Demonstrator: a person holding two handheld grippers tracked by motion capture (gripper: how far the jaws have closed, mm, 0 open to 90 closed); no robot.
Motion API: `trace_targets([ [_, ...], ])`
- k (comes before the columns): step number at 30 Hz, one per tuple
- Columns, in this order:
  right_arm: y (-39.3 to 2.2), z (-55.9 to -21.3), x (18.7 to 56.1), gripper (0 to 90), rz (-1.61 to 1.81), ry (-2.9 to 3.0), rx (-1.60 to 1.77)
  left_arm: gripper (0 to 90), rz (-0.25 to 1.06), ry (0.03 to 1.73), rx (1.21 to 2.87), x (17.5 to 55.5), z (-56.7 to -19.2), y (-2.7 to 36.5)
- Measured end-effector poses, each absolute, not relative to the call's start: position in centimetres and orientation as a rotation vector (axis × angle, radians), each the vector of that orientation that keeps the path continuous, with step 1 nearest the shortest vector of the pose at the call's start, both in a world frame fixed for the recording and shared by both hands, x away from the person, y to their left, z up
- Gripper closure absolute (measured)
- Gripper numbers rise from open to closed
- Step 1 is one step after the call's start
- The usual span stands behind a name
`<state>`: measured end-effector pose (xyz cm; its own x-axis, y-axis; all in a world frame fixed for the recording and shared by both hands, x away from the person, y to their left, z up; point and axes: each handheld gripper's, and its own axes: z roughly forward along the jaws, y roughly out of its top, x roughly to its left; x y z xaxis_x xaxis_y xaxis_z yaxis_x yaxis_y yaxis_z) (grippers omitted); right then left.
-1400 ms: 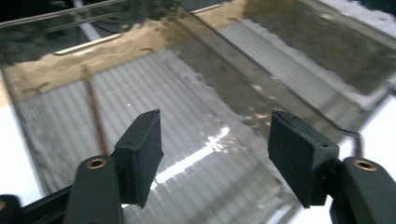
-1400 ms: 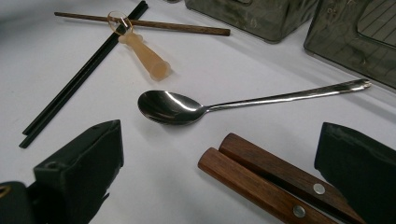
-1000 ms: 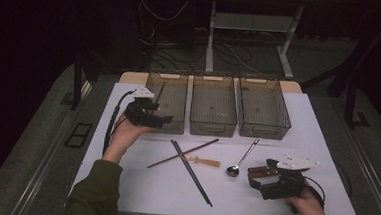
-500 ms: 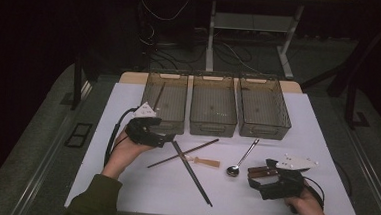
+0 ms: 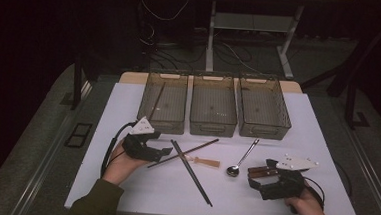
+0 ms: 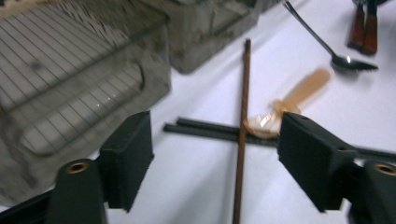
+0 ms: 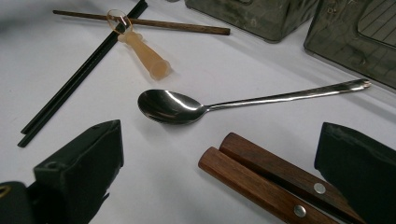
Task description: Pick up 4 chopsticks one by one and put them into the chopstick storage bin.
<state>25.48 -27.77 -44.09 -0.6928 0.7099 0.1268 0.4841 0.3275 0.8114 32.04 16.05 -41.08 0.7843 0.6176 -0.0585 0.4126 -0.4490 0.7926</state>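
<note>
1. Left gripper (image 5: 165,151) spread, jaws just been closing, brown chopstick (image 6: 242,135) between them, not pinched, lying across black chopsticks (image 6: 205,130) on table (image 5: 128,103).
2. Right gripper (image 5: 255,177) spread around wooden handles (image 7: 271,182).

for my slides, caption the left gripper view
Open left gripper straddles a brown chopstick lying across black chopsticks.

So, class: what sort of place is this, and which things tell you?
Probably a lab set up for sorting cutlery: a white table, three clear bins in a row, loose chopsticks and a spoon, and cables on the dark floor behind.
</note>
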Motion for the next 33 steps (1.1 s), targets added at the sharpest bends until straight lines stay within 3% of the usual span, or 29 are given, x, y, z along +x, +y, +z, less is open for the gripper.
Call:
trace_targets([
  [19, -27.7, -44.1, 25.5, 1.5, 1.296, 2.343, 1.077, 55.3, 0.267, 0.695, 2.209, 32.0, -43.2, 14.8],
  [33, -27.7, -44.2, 25.6, 1.5, 1.289, 2.35, 1.079, 67.5, 0.218, 0.63, 2.251, 33.0, -44.1, 14.2],
])
